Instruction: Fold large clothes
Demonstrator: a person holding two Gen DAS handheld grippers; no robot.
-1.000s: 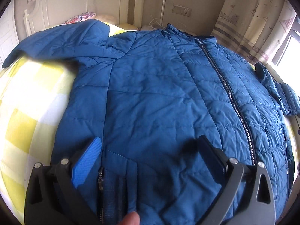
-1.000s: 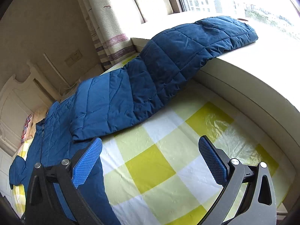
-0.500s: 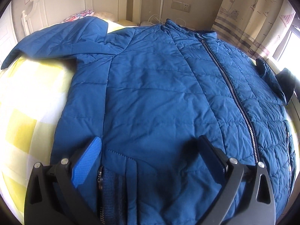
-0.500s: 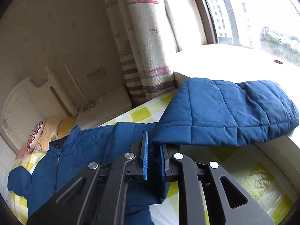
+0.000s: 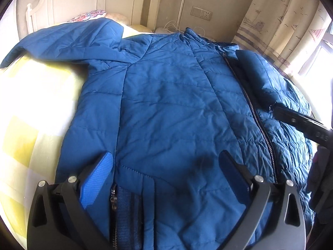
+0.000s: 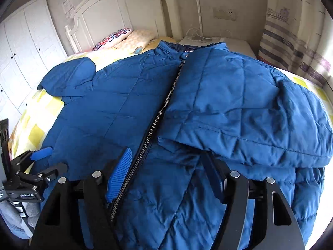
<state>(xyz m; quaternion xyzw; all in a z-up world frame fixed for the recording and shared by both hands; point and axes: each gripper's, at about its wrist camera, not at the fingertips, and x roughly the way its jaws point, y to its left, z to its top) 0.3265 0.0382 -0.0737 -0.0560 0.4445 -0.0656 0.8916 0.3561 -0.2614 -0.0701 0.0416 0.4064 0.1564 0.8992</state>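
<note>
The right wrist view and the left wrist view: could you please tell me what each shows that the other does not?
Only the right wrist view shows the white wardrobe and the folded sleeve's whole top. Only the left wrist view shows the pocket zip and the window. Both show the blue jacket, its front zip, the headboard and the checked sheet.

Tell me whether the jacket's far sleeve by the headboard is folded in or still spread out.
Spread out: the sleeve lies out sideways on the checked sheet, off the jacket.
</note>
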